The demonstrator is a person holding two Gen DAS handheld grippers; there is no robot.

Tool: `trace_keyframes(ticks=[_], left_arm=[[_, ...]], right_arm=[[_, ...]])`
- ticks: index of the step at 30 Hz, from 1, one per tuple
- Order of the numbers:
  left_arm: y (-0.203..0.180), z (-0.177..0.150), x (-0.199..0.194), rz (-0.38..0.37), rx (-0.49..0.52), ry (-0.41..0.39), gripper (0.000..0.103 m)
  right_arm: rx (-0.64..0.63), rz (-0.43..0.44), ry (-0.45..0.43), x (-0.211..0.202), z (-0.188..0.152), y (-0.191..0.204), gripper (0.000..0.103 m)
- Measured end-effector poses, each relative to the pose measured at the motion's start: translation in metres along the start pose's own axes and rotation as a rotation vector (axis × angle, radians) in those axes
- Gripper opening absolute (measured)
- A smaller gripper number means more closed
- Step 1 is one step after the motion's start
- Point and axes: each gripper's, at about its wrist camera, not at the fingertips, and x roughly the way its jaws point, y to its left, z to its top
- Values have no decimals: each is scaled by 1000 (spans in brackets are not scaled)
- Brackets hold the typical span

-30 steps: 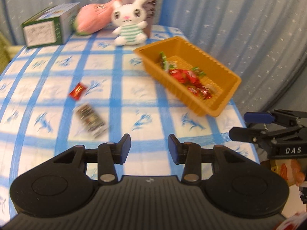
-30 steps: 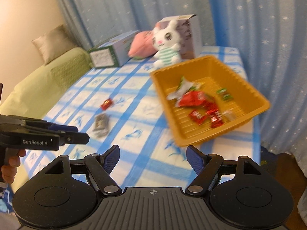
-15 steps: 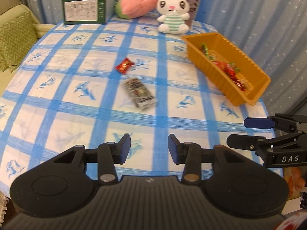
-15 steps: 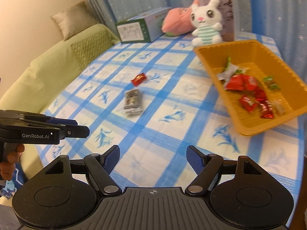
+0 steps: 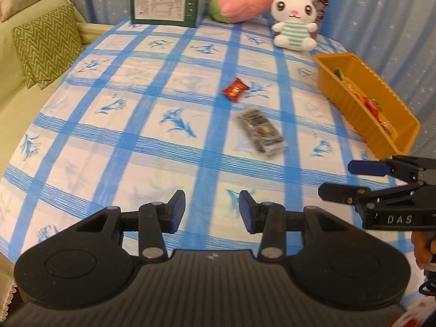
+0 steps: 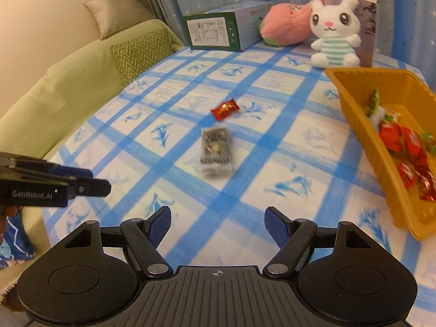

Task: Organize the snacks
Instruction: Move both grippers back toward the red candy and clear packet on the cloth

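Note:
Two loose snacks lie mid-table on the blue checked cloth: a small red wrapped candy (image 5: 235,90) (image 6: 225,108) and, nearer me, a dark snack packet in clear wrap (image 5: 261,130) (image 6: 217,150). An orange tray (image 5: 392,136) (image 6: 351,103) at the right edge holds several red and green candies. My left gripper (image 5: 212,212) hangs open and empty over the near part of the table, short of the packet. My right gripper (image 6: 218,225) is open wider, also empty, and shows in the left wrist view as black fingers (image 5: 343,193) at right.
A green-and-white box (image 5: 166,5), a pink plush (image 5: 239,2), a white bunny toy (image 5: 294,24) and a grey carton (image 6: 368,21) line the far edge. A green sofa with cushions (image 6: 139,54) stands left of the table.
Both grippers have moved leftward and lower along the table; the tray has slid to the right of each view and the two loose snacks have come toward the centre. Jaw widths are unchanged.

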Motion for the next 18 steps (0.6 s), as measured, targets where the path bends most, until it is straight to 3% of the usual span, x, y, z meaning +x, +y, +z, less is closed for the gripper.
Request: trace_keyframes(ticks=[6, 10, 18], left_arm=[[22, 10, 10, 17, -14, -12, 40], [34, 17, 18, 24, -11, -19, 40], [50, 28, 31, 15, 15, -24, 40]], right_arm=[[-34, -2, -34, 31, 22, 9, 74], [-58, -20, -28, 57, 38, 13, 62], [-87, -54, 0, 96, 57, 14, 56]])
